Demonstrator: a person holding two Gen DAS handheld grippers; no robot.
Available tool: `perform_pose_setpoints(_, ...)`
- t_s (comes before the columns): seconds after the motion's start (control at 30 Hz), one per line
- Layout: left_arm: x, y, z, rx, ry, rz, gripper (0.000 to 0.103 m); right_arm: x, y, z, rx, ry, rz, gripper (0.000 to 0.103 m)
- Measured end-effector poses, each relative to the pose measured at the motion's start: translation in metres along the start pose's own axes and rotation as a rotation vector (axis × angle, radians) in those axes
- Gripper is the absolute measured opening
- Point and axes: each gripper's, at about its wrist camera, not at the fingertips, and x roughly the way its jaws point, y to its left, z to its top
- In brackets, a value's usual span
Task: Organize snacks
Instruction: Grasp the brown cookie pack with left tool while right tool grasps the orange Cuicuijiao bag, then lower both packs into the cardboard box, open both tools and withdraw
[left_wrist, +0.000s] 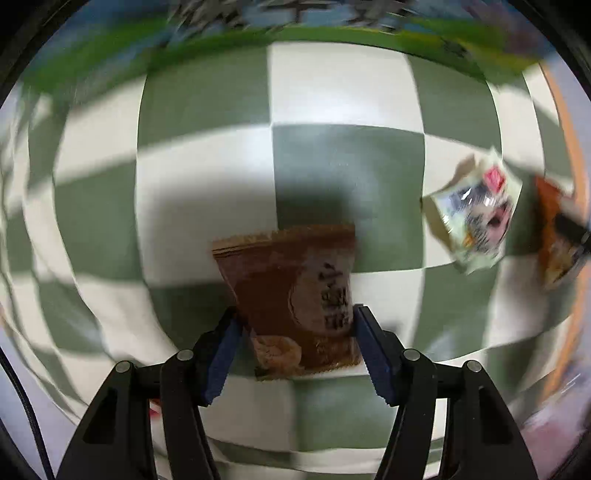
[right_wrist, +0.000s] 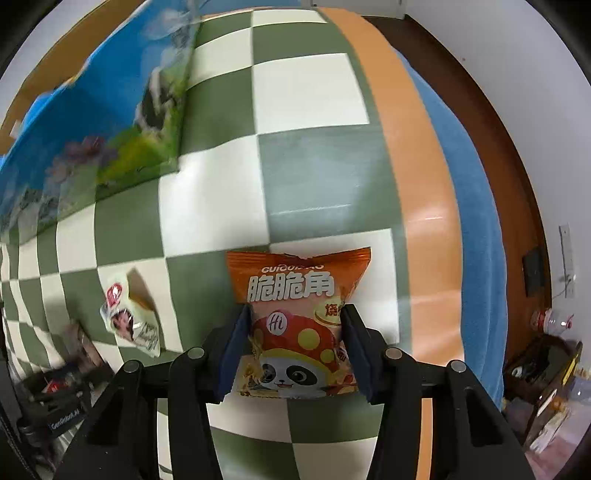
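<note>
Left wrist view: left gripper (left_wrist: 297, 325), pointing down at a green-and-white checked cloth (left_wrist: 207, 192). One brown snack packet (left_wrist: 291, 295) lies flat between the blue pads (left_wrist: 369, 343), which touch its two side edges; the jaws are clenched on the packet. Its long axis runs away from the tongs, crimped end farthest off. To the right, well apart: one pale wrapped snack (left_wrist: 476, 214), and beyond it, at the frame's edge, part of an orange packet (left_wrist: 554, 236). The view is blurred, so print is hard to read.

Right wrist view: right gripper (right_wrist: 293, 332), likewise pointing down at the checked cloth (right_wrist: 306, 92). One orange crisp packet (right_wrist: 299, 317) with a panda picture lies flat between the pads (right_wrist: 236, 343), which press its sides inward; the jaws are grasping it. Long axis again runs straight ahead from the tongs. To the left: the pale wrapped snack (right_wrist: 129, 314), near but not touching. Upper left: one printed blue box (right_wrist: 96, 140) standing on the cloth, judged the likely destination.

Each hand has its own packet, centred in its jaws; a straight lift looks to be next.
</note>
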Motion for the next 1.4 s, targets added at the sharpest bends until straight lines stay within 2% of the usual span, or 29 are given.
perform_pose_setpoints(0.07,0.002,-0.001,-0.001,0.039,-0.003,0.010,0.060,0.001,0.004,-0.009,0.004,0.028,0.041,0.053)
perform_pose_setpoints(0.1,0.005,0.001,-0.002,0.032,0.010,-0.008,0.060,0.002,0.007,-0.015,0.004,0.043,0.063,0.053)
perform_pose_setpoints(0.23,0.018,0.019,0.000,-0.105,0.083,-0.141,0.073,0.008,0.025,-0.046,0.002,0.113,0.168,0.053)
perform_pose_setpoints(0.37,0.023,0.037,-0.002,-0.201,0.082,-0.215,0.074,0.017,0.032,-0.059,0.038,0.146,0.204,0.057)
perform_pose_setpoints(0.4,0.023,0.037,-0.002,-0.206,0.081,-0.218,0.074,0.018,0.032,-0.059,0.044,0.153,0.204,0.060)
perform_pose_setpoints(0.53,0.027,0.048,0.001,-0.194,0.067,-0.201,0.074,0.021,0.030,-0.059,0.054,0.154,0.194,0.061)
perform_pose_setpoints(0.83,0.019,0.016,-0.011,-0.104,0.002,-0.063,0.074,0.022,0.044,-0.054,0.033,0.146,0.140,0.062)
perform_pose_setpoints(0.93,0.020,0.012,-0.013,-0.108,-0.001,-0.067,0.074,0.027,0.053,-0.056,0.022,0.156,0.124,0.062)
perform_pose_setpoints(1.0,0.017,0.012,-0.015,-0.108,-0.013,-0.073,0.064,0.029,0.059,-0.057,0.008,0.155,0.111,0.061)
perform_pose_setpoints(1.03,0.010,0.020,-0.013,-0.108,-0.018,-0.074,0.055,0.030,0.060,-0.058,0.003,0.154,0.107,0.061)
perform_pose_setpoints(1.07,0.007,0.023,-0.012,-0.104,-0.018,-0.080,0.053,0.030,0.062,-0.058,-0.005,0.155,0.103,0.061)
perform_pose_setpoints(1.27,-0.007,0.022,-0.020,-0.103,-0.029,-0.103,0.053,0.028,0.077,-0.061,-0.057,0.139,0.087,0.052)
perform_pose_setpoints(1.4,-0.029,0.030,-0.027,-0.098,-0.066,-0.138,0.053,0.017,0.084,-0.065,-0.049,0.139,0.154,0.049)
